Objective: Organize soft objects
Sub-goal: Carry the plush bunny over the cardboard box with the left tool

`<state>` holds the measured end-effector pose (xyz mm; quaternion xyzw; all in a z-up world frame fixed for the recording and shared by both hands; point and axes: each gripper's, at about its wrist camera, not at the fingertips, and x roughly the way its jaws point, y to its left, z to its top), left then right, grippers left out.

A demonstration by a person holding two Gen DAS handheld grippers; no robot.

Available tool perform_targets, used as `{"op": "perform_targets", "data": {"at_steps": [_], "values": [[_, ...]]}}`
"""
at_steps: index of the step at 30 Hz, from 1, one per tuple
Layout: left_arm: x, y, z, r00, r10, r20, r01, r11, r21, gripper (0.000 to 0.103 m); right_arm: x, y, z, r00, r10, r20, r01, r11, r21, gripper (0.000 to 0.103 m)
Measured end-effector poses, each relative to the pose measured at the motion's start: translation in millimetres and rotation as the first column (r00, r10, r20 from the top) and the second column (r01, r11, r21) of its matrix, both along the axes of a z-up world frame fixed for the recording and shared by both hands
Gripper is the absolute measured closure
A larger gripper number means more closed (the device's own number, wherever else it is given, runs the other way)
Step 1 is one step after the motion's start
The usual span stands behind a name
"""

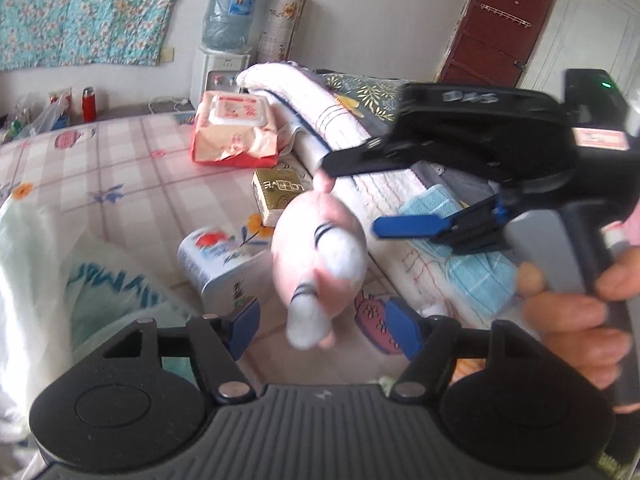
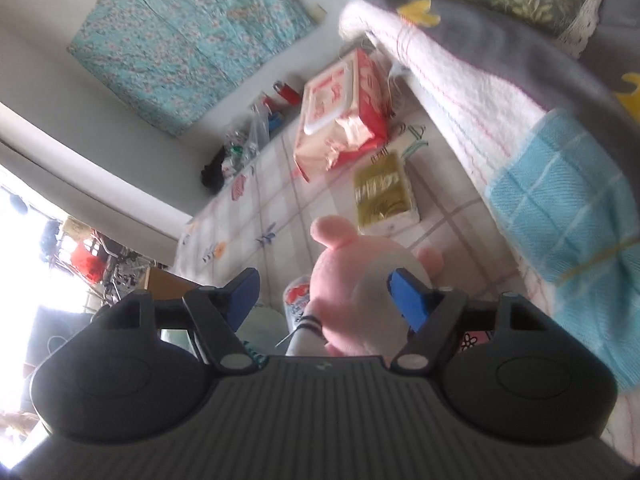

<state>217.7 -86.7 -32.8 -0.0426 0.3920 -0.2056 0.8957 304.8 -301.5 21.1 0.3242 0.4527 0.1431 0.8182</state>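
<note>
Bedspread clutter rings pink plush; both claws gape, gripping nothing.

pink-and-white plush toy with dark stripes, red-and-cream wipes pack, gold box, light-blue checked towel

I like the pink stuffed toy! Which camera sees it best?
The left wrist view. There the pink stuffed toy shows whole, with its striped white limbs, ahead of the left gripper, though blurred. The right wrist view shows only its ear and rounded body, partly hidden behind that gripper's blue finger.
</note>
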Motion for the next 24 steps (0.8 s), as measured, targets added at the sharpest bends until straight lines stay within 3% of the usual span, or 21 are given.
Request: {"op": "perform_targets", "data": {"at_steps": [6,15,24], "values": [[20,-15,-10,1.000,0.013,0.007,-0.013,0.999,0.037,0.032,27,10,-17,1.000,-0.006,-0.023,0.005,0.999,-0.036,0.026],[35,-29,-24,1.000,0.012,-0.011,-0.011,0.997,0.073,0.044,44,13,-48,0.995,0.019,-0.101,-0.022,0.999,-0.028,0.022],[22,-23,-12,1.000,-0.012,0.015,0.011,0.998,0.056,0.048,24,15,-34,0.997,0.005,-0.073,-0.008,0.999,-0.042,0.027]]}}
